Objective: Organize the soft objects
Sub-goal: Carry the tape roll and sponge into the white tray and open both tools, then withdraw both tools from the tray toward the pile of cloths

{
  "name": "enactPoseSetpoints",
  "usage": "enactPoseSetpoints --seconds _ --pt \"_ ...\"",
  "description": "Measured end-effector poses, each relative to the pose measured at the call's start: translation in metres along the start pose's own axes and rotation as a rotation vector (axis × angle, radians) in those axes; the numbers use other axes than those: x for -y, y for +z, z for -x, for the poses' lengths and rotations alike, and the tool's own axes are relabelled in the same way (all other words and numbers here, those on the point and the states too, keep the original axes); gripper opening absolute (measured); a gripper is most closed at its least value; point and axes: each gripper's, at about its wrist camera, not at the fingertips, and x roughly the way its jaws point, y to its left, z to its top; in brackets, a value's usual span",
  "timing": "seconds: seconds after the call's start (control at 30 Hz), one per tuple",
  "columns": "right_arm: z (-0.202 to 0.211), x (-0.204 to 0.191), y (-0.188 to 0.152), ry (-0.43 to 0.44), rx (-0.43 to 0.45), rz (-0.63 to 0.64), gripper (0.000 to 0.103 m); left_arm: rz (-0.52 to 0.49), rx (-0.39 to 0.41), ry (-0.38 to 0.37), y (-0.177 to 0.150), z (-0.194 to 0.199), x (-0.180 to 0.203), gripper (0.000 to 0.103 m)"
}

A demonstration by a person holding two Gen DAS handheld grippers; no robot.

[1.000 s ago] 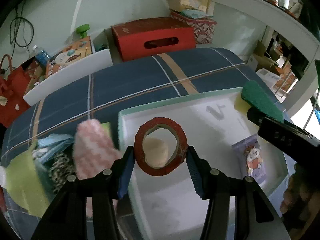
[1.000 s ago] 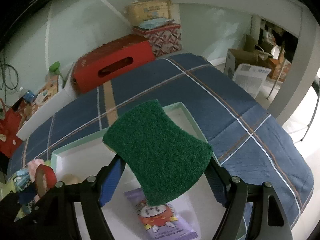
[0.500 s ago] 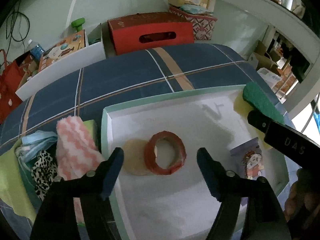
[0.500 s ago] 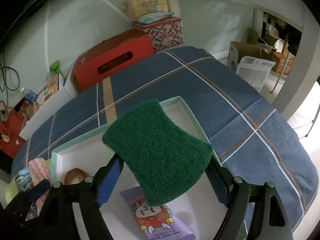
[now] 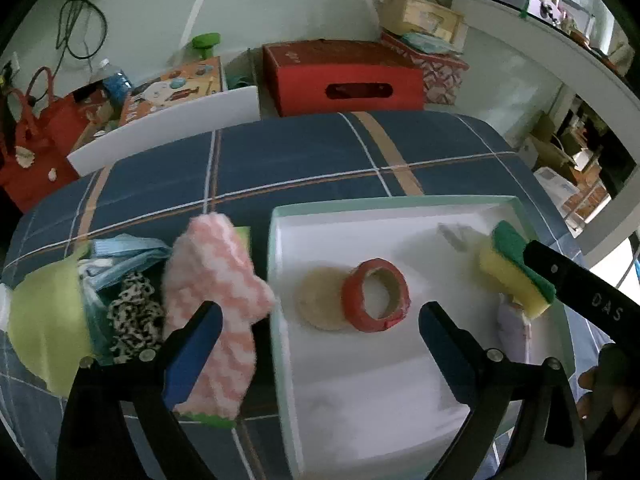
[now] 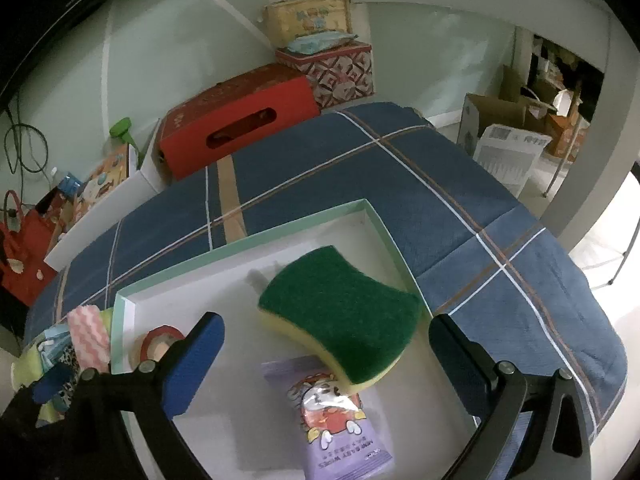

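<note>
A white tray with a pale green rim (image 5: 280, 264) (image 6: 248, 242) lies on the blue plaid cloth. In it are a red tape roll (image 5: 376, 295) (image 6: 160, 340), a tan round pad (image 5: 318, 304), a purple wipes packet (image 6: 332, 412) (image 5: 514, 330) and a green and yellow sponge (image 6: 340, 312) (image 5: 516, 268) resting partly on the packet. My right gripper (image 6: 320, 364) is open, its jaws apart on either side of the sponge. My left gripper (image 5: 316, 352) is open and empty, just short of the tape roll.
Left of the tray lie a pink and white fuzzy cloth (image 5: 216, 300) (image 6: 88, 334), a leopard-print cloth (image 5: 134, 320), a light blue cloth (image 5: 120, 258) and a lime green one (image 5: 46, 320). A red box (image 5: 344, 76) (image 6: 240, 128) stands behind the table.
My right gripper has opened and let go of the sponge, which now rests in the tray. My left gripper let go of the tape roll earlier and has drawn back to the left.
</note>
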Motion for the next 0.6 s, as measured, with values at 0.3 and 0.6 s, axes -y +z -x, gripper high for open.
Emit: enactPoseSetpoints --seconds 0.3,0.6 --pt "0.005 -0.009 -0.001 -0.005 0.002 0.046 0.103 0.045 -0.005 0.036 -0.002 0.004 -0.018 0.099" --pt "0.014 -0.026 -0.004 -0.005 0.015 0.095 0.103 0.09 0.011 0.054 -0.009 0.023 -0.04 0.099"
